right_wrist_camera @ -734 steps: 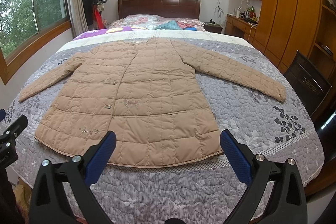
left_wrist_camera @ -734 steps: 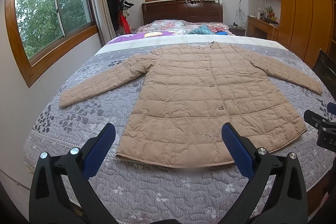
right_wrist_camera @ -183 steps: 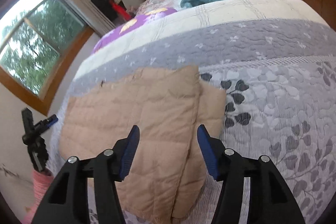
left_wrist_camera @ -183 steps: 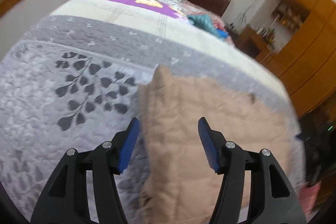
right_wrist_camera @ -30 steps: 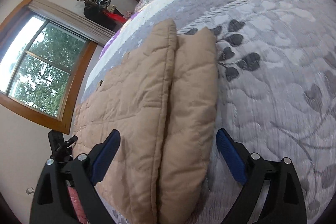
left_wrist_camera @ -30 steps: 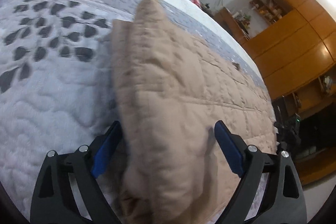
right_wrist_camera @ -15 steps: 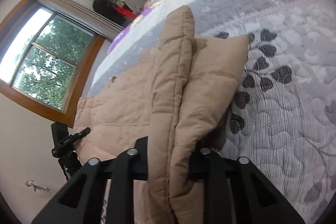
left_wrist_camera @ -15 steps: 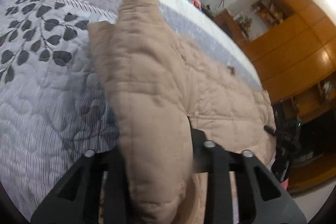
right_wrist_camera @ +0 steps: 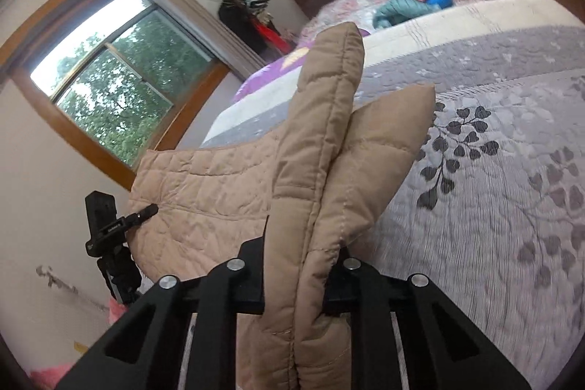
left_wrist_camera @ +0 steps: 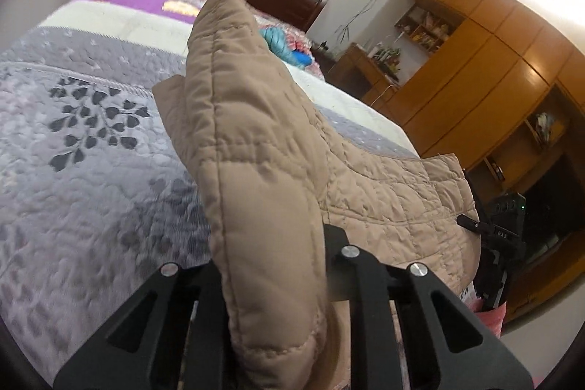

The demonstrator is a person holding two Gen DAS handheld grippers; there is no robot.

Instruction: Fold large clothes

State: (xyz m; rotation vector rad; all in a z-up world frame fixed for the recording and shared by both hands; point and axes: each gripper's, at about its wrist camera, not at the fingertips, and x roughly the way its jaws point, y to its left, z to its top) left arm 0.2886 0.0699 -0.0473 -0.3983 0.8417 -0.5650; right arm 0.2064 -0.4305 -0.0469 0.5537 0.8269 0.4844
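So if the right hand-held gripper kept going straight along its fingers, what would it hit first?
Probably the grey bedspread beyond the beige quilted coat that the right hand-held gripper is already clamped on; depth is hard to judge in this view.

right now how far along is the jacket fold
Done: the tan quilted jacket is already narrowed, with doubled layers at each side edge. In hand: the left hand-held gripper and the right hand-held gripper have just closed on those thick edges, and the jacket's near end is raised off the grey bedspread. Left: laying that end over to finish.
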